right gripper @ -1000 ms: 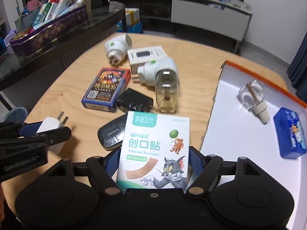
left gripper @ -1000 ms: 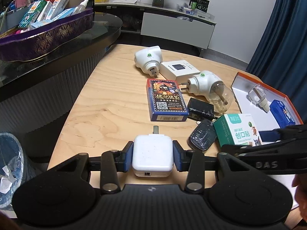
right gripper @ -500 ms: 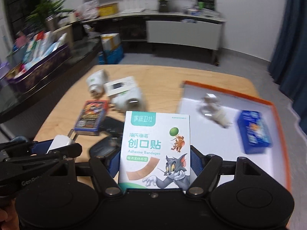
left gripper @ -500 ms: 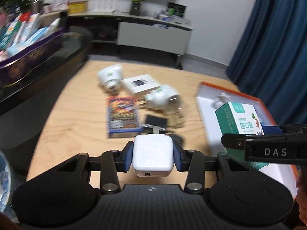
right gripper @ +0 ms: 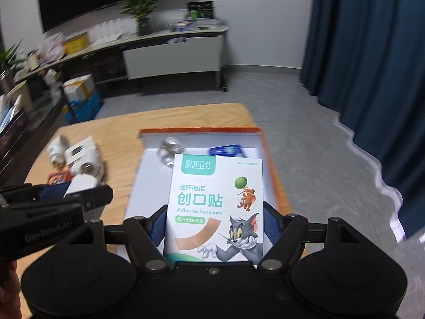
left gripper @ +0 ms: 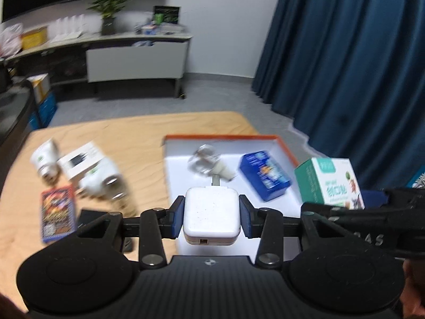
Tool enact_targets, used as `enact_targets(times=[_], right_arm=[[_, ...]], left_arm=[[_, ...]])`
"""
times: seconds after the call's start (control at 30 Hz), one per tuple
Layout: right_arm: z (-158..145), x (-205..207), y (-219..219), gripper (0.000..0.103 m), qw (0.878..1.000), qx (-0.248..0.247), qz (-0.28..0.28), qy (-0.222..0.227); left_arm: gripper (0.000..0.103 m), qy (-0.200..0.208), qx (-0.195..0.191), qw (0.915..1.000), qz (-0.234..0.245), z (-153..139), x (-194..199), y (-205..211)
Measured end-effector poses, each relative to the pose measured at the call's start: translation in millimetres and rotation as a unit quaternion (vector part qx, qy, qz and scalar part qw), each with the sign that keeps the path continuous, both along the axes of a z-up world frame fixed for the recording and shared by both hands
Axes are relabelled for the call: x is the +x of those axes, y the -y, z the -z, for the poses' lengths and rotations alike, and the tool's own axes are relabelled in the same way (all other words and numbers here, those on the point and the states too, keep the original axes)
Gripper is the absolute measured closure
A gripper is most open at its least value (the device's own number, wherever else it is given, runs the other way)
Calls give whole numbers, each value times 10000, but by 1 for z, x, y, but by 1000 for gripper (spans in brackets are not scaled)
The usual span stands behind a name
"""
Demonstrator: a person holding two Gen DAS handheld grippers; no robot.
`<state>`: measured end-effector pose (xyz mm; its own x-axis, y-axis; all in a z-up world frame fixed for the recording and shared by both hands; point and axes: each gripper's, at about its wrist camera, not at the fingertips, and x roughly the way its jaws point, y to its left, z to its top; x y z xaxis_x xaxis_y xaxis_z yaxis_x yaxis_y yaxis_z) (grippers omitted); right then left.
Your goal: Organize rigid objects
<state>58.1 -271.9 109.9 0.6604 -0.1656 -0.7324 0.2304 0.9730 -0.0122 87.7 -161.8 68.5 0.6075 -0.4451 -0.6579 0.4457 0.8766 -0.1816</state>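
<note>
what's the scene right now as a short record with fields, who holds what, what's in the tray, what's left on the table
left gripper: shut on white square charger plug
right gripper: shut on white and green adhesive bandage box
tray: white tray with orange rim, on light wooden table
in tray: blue box; clear and white plug-in piece
on table: two white plug-in units, white flat box, colourful card box
sharpness: table items blurred

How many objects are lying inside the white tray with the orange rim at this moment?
2: a clear plug-in piece at the tray's far left, and a blue box at the far right. The held items may hide others.
</note>
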Motion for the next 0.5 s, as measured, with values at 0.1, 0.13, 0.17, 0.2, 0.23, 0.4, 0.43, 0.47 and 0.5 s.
enact_targets(times=[0.1, 0.13, 0.17, 0.2, 0.23, 0.4, 0.43, 0.47, 0.5], right_arm=[[4, -2, 8, 18, 10000, 62, 45, -39], [6, -2, 9, 18, 10000, 73, 34, -50], [8, -2, 10, 18, 10000, 74, 36, -55], [10, -2, 11, 18, 9999, 111, 26, -59], [11, -3, 12, 18, 9999, 157, 23, -60], [15, -1, 13, 18, 9998, 201, -28, -52], [15, -1, 14, 18, 9997, 221, -36, -46], [15, 0, 14, 18, 9997, 223, -44, -42], [15, 0, 14, 18, 9997, 224, -50, -40]], left_arm=[[61, -39, -7, 10000, 63, 3, -2, 12], [61, -51, 20, 10000, 36, 5, -3, 14], [60, -72, 31, 10000, 22, 7, -4, 14], [60, -107, 28, 9999, 3, 9, -4, 14], [60, -129, 44, 9999, -32, 11, -5, 13], [60, -184, 165, 9995, -204, 15, -3, 9], [60, -178, 180, 9994, -233, 14, -3, 8], [61, -183, 183, 9994, -250, 14, -3, 7], [61, -194, 180, 9993, -265, 14, -3, 6]])
